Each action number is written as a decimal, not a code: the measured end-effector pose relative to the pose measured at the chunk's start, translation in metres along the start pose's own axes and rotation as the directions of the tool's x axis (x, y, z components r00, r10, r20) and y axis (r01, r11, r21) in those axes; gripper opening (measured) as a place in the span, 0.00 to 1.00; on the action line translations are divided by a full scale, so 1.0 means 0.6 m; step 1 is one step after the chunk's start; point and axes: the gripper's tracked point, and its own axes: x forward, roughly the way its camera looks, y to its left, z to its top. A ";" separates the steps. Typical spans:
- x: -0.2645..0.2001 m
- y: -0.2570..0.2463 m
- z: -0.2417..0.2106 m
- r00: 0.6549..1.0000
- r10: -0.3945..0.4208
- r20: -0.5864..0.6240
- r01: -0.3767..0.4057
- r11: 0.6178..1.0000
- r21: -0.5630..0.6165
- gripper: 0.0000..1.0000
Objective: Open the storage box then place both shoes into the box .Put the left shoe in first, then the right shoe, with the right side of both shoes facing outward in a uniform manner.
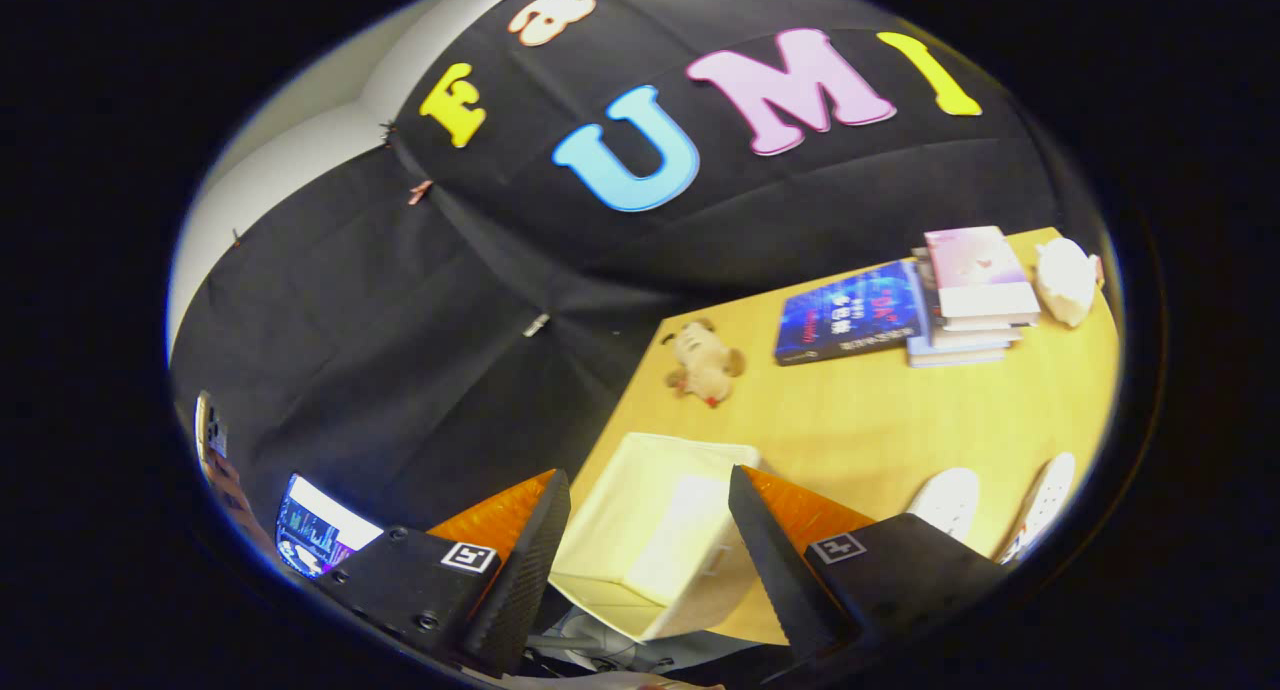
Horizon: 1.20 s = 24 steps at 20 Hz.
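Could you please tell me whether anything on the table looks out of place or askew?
The cream fabric storage box sits at the wooden table's corner, seemingly overhanging its edge, framed by the open tongs. A small plush dog lies toppled beyond it. Nothing looks spilled or damaged.

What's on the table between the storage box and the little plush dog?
Nothing: in the gripper view, bare wooden table separates the storage box from the plush dog. The hand-held gripper is open.

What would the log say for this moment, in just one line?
hand-held gripper: open, holding nothing | storage box: cream, between the fingers | two white shoes: on table, outside box | step: shoes not yet loaded
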 end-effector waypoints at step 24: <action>0.027 -0.473 -0.284 0.763 -0.471 -0.442 0.483 0.870 -0.093 0.65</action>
